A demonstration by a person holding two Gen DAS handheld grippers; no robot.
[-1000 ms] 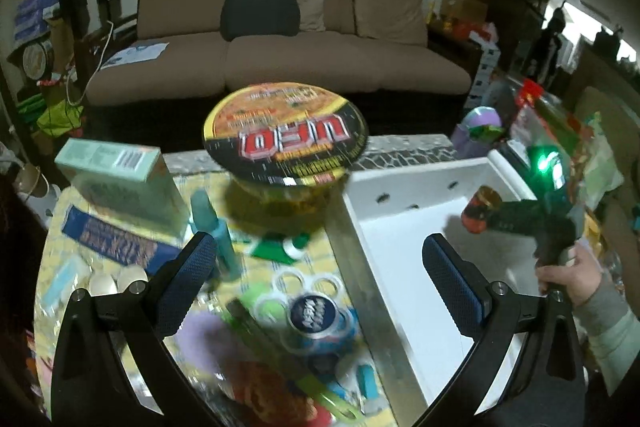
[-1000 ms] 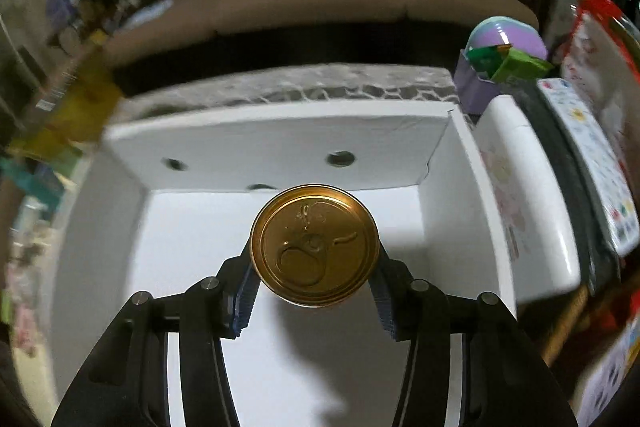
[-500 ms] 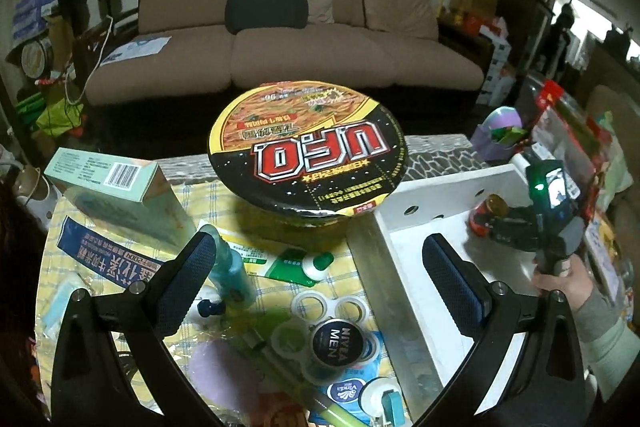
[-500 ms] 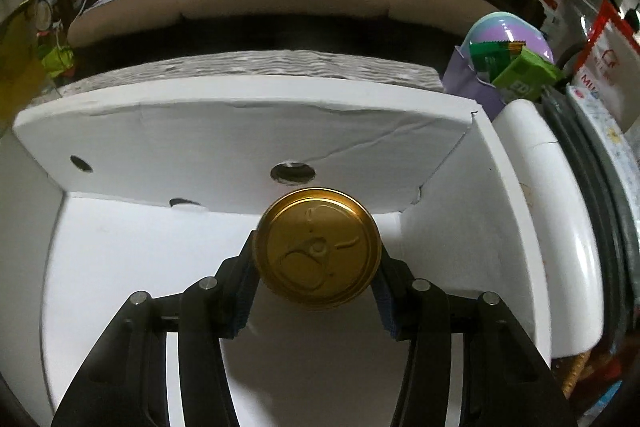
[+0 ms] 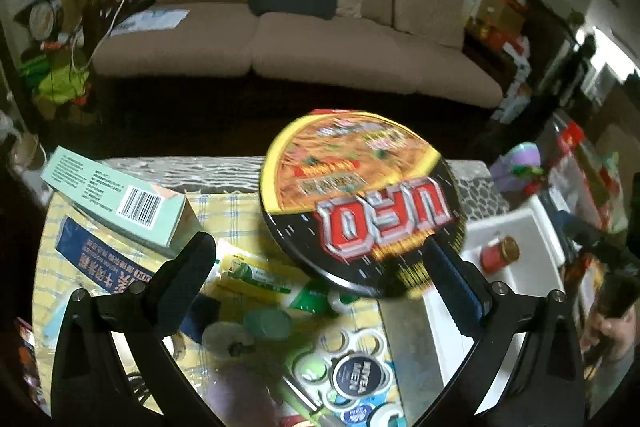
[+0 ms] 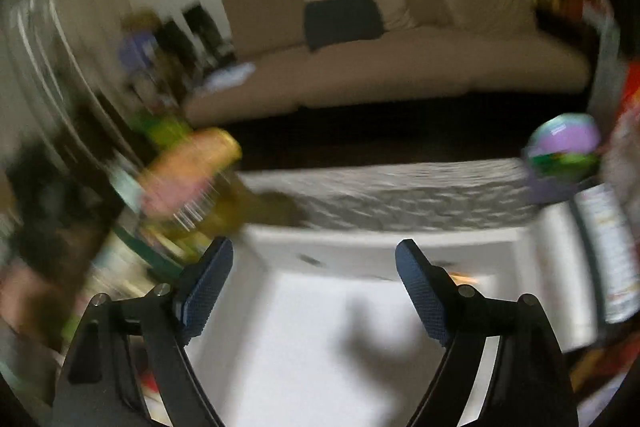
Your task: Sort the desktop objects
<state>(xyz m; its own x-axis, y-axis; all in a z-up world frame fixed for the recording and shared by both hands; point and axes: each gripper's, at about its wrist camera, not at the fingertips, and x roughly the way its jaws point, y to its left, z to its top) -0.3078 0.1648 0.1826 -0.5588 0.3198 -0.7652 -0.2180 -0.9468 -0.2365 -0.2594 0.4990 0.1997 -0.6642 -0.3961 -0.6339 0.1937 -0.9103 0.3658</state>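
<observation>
A round UFO noodle bowl (image 5: 360, 199) with a black and yellow lid stands at the middle of the table, just ahead of my left gripper (image 5: 316, 267), which is open and empty. A red can with a gold top (image 5: 500, 253) lies inside the white box (image 5: 516, 227) at the right. My right gripper (image 6: 314, 281) is open and empty above the white box (image 6: 360, 307); this view is blurred. The noodle bowl shows as a blur at its left (image 6: 192, 171).
A mint carton (image 5: 120, 203), a blue packet (image 5: 100, 267), a green tube (image 5: 264, 275), a teal bottle (image 5: 266, 323) and a Nivea tin (image 5: 360, 379) lie on the yellow cloth. A purple container (image 5: 520, 163) stands behind the box. A sofa (image 5: 300, 47) is beyond the table.
My right gripper has opened and let go of the can, which now lies in the white box, and has drawn back and up. My left gripper has moved closer to the noodle bowl.
</observation>
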